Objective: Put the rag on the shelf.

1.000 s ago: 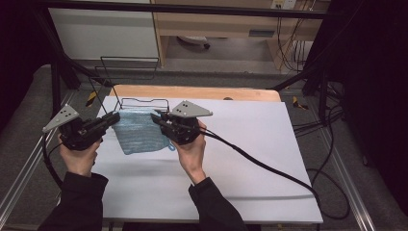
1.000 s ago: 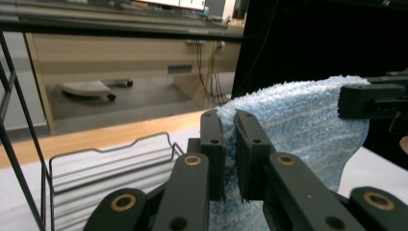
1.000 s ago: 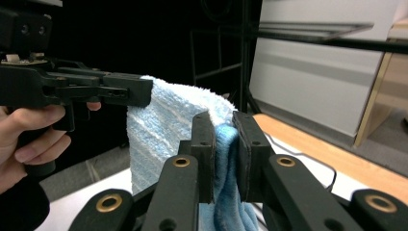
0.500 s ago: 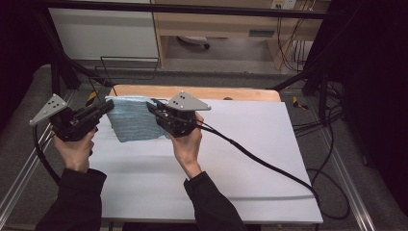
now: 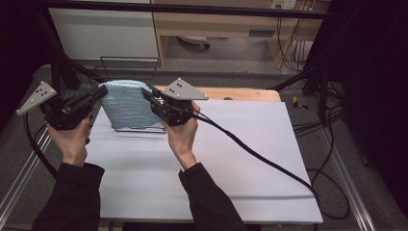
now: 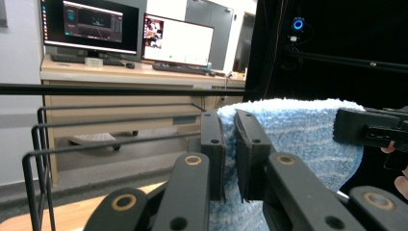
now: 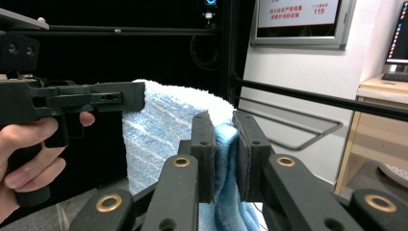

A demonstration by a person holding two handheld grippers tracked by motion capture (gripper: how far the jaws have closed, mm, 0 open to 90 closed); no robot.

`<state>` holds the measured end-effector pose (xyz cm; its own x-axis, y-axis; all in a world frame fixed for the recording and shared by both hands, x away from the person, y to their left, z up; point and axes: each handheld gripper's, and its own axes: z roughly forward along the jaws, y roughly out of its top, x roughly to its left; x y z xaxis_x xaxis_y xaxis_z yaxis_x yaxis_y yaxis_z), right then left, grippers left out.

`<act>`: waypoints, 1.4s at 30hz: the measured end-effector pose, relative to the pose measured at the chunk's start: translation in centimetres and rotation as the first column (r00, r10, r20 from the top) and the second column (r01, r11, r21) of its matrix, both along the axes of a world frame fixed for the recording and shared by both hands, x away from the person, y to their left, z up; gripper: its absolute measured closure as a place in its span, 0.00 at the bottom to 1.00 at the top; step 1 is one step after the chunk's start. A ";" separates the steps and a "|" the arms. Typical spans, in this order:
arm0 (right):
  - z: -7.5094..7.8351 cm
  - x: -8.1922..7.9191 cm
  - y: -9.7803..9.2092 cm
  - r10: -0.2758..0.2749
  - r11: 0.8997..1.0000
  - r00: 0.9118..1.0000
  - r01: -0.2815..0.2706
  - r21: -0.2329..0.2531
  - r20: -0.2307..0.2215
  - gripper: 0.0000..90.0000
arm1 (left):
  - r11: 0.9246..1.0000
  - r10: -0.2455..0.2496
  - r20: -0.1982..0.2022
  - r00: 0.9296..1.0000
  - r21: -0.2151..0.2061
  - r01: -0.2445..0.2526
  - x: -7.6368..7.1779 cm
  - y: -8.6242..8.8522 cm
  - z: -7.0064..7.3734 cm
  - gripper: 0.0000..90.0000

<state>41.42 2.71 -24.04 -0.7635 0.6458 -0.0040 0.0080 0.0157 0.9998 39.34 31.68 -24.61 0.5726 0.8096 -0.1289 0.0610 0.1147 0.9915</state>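
Left claw (image 5: 100, 91) clamps blue towel (image 5: 126, 103) corner; right claw (image 5: 146, 94) pinches opposite corner; towel raised above wire rack (image 5: 139, 128).

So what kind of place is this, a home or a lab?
Most likely a lab or office workroom: two lit computer monitors on a wooden desk, a black metal frame around the table, and loose cables.

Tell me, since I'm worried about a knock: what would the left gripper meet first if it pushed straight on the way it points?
Probably the right gripper, which holds the far edge of the same blue towel that the left gripper pinches. Depth is hard to judge.
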 end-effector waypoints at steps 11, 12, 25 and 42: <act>2.3 0.5 0.8 -0.005 1.000 0.999 0.005 0.000 0.036 0.90 | 1.000 0.009 0.035 0.999 -0.027 -0.008 0.7 0.7 1.8 0.92; 2.5 0.6 0.9 -0.007 1.000 0.999 0.007 0.005 0.035 0.90 | 0.999 0.012 0.041 0.999 -0.031 -0.011 0.7 0.7 2.0 0.92; 5.5 1.6 1.9 -0.015 1.000 0.997 0.014 0.011 0.076 0.90 | 0.998 0.039 0.083 0.996 -0.056 -0.035 1.6 1.3 4.4 0.92; 8.6 2.9 4.2 -0.005 0.999 0.995 0.002 0.032 0.098 0.90 | 0.993 0.058 0.101 0.993 -0.106 -0.048 3.0 3.3 7.4 0.92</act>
<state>44.35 6.87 -15.49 -0.7582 0.6494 -0.0581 -0.0897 -0.0156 0.9958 42.39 34.94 -17.17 0.5439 0.8246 -0.1553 -0.0505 0.2169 0.9749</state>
